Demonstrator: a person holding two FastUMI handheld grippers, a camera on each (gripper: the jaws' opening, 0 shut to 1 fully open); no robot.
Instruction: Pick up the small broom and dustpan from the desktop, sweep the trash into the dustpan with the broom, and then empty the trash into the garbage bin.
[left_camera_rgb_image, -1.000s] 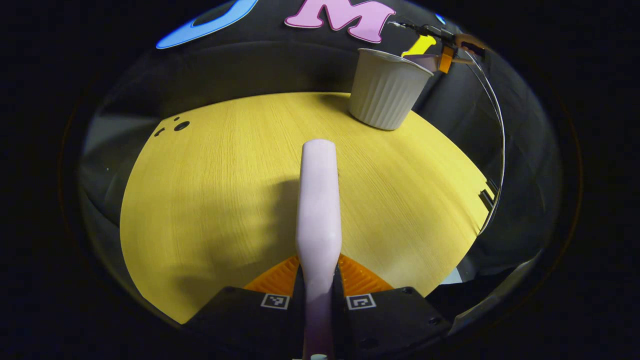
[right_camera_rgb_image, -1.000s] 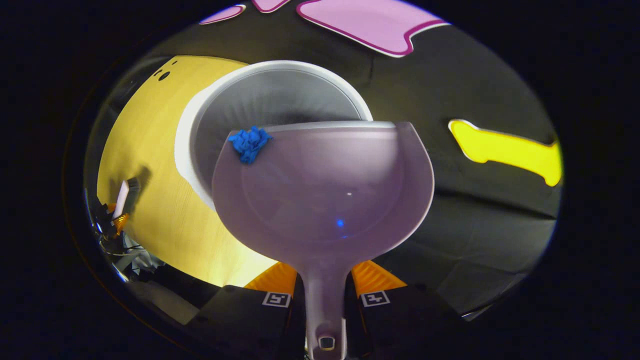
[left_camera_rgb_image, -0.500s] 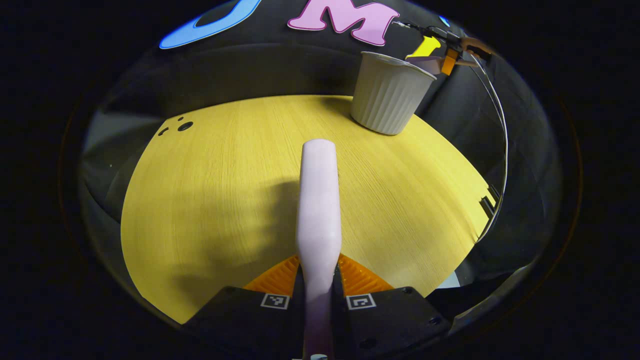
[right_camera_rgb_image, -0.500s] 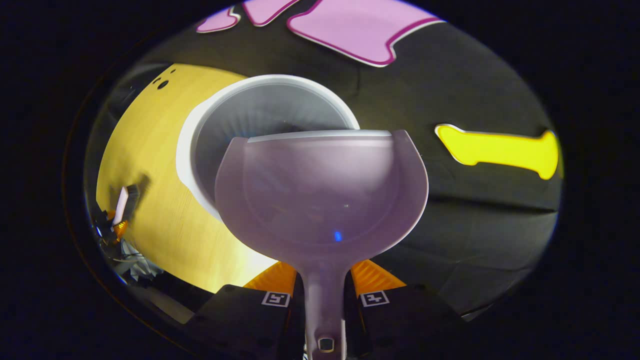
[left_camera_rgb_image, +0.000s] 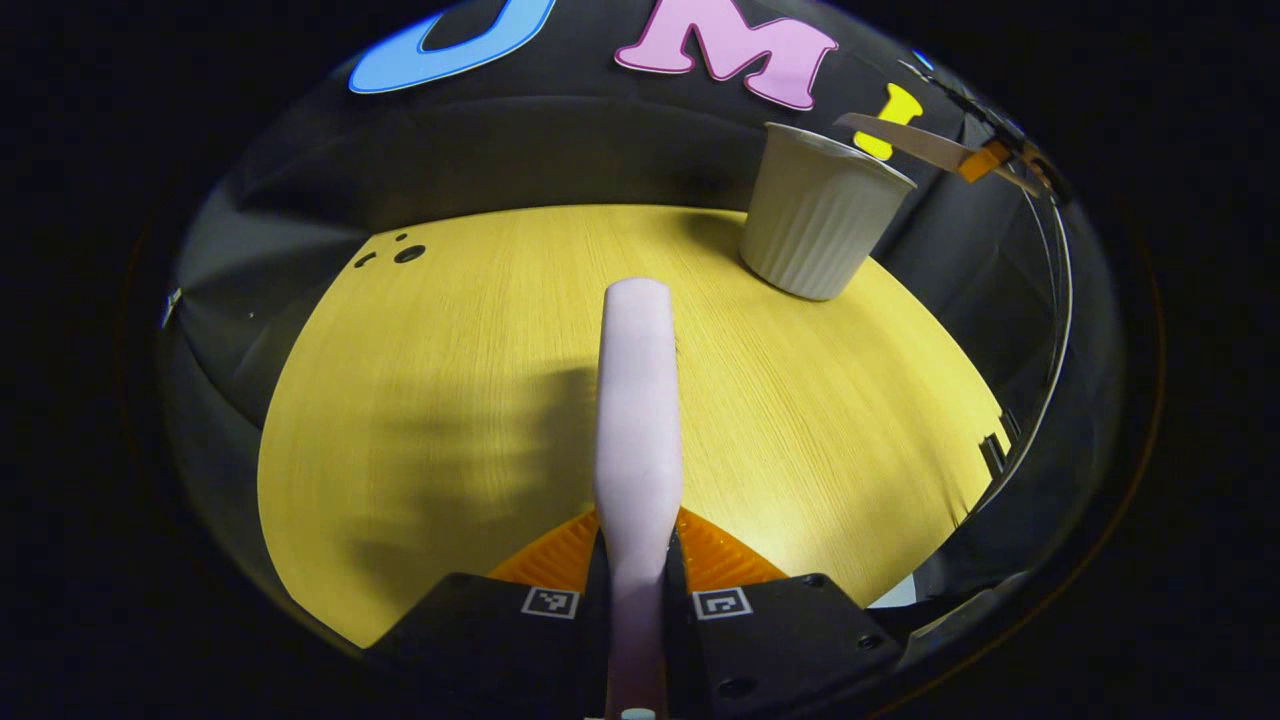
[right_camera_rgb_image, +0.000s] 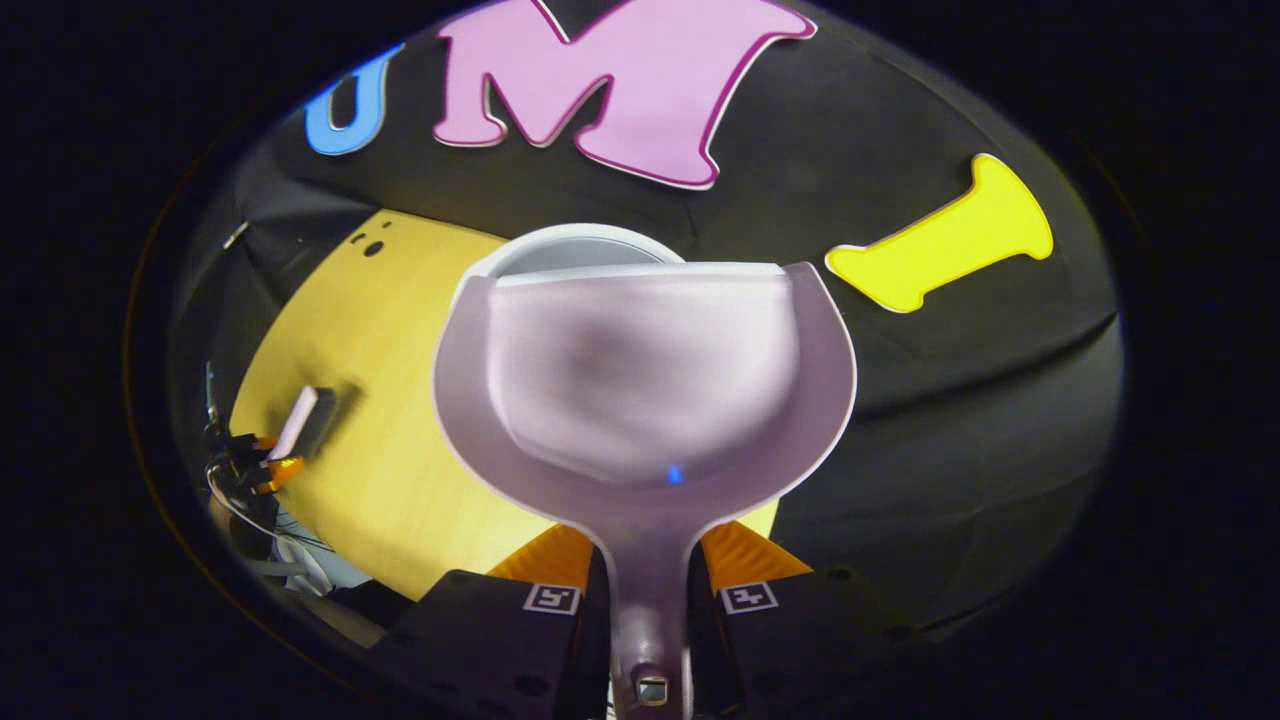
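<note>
Right gripper (right_camera_rgb_image: 648, 585) is clamping the dustpan (right_camera_rgb_image: 645, 385) by its handle, both fingers pressing on it, pan facing forward and filling the centre. Pan interior is looking bare; a small blue spot is sitting near its lower middle, can't tell what. Garbage bin (right_camera_rgb_image: 575, 245) rim is peeking out just behind the pan's top edge. Bin is standing on the yellow desktop (right_camera_rgb_image: 380, 400). Far left, the left gripper (right_camera_rgb_image: 275, 455) is holding the broom (right_camera_rgb_image: 298, 420) over the desktop edge.

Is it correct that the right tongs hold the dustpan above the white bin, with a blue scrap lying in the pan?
Not quite: in the right gripper view the dustpan holds no scrap. The right tongs do hold it above the white bin.
</note>
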